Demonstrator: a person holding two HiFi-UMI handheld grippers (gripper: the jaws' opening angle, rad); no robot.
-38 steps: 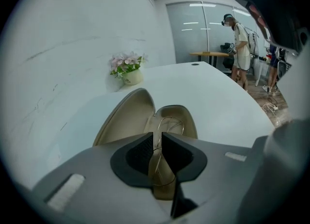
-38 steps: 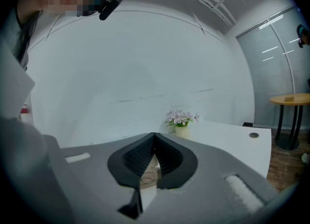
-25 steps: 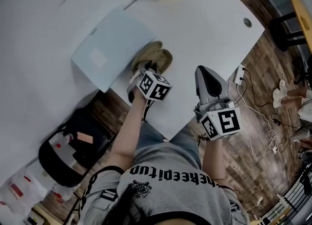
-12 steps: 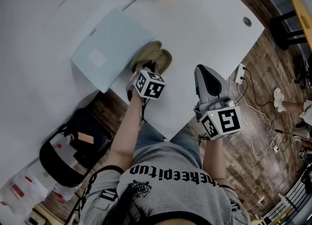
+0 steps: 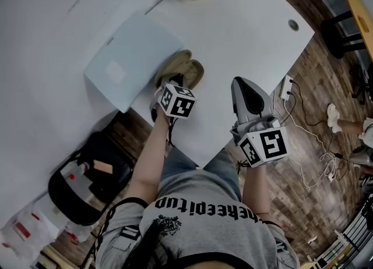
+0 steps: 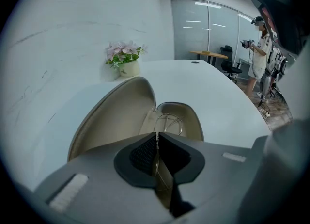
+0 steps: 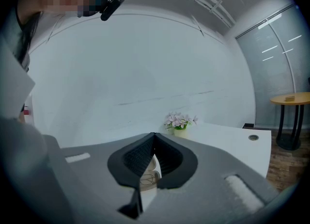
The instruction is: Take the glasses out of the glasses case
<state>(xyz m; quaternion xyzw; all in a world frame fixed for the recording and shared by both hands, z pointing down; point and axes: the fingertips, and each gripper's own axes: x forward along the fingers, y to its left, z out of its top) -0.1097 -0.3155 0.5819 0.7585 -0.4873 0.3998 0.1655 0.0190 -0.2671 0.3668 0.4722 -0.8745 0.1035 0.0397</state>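
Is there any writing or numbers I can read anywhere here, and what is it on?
"keepitup": on the person's grey shirt, upside down to the head camera; the letters before it are unclear.
Left gripper and right gripper: only black-and-white square patterns, no words.
Red label on the bag at lower left: too small to read.

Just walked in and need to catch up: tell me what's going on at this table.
A person at a white table holds a gripper in each hand. The left gripper has its fingers shut on the thin wire frame of the glasses, right at the open tan glasses case lying on the table. The right gripper is shut on nothing, held off to the side and pointing toward the case.
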